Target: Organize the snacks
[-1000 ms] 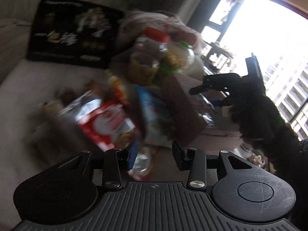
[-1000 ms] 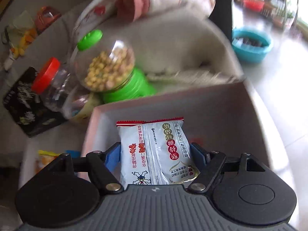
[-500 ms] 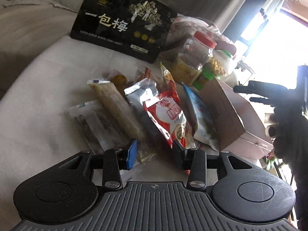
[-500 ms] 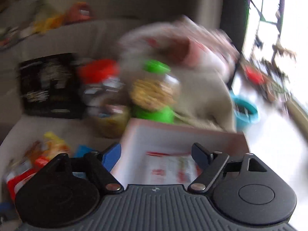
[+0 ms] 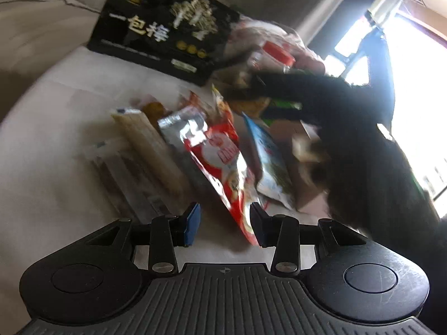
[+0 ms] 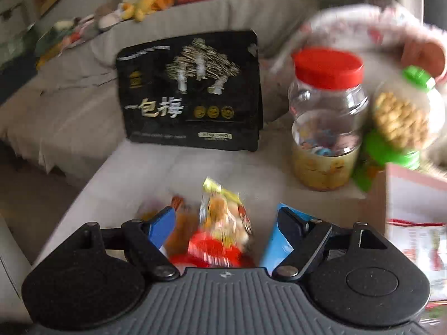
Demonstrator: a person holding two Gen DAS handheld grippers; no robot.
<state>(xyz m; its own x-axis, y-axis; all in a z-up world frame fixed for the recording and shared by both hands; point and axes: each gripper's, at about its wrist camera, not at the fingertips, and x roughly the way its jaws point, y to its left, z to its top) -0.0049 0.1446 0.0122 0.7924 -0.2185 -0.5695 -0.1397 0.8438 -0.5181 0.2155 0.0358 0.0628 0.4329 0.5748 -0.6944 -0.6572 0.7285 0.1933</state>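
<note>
Several snack packets lie in a pile on the beige sofa seat (image 5: 42, 145): a red packet (image 5: 220, 162), a blue-white one (image 5: 268, 162), a silver one (image 5: 181, 128) and a long beige one (image 5: 151, 145). My left gripper (image 5: 225, 223) hovers open just before the pile, the red packet's lower corner by its right finger. My right gripper (image 6: 223, 217) is open above a yellow-red packet (image 6: 220, 215), nothing pressed between its pads. In the left wrist view the right arm (image 5: 349, 128) is a dark blur over the cardboard box (image 5: 304, 192). A white packet (image 6: 419, 240) lies in that box (image 6: 413, 189).
A large black bag (image 6: 192, 92) leans on the sofa back. To its right stand a red-lidded clear jar (image 6: 327, 117) and a green-lidded jar of nuts (image 6: 402, 120), with a patterned cushion (image 6: 363, 25) behind. Soft toys (image 6: 145, 2) sit on the backrest. A bright window (image 5: 413, 83) is at the right.
The right gripper let go of the white packet in the box and swung left over the loose packets, jaws wider. The right arm now covers the box in the left wrist view.
</note>
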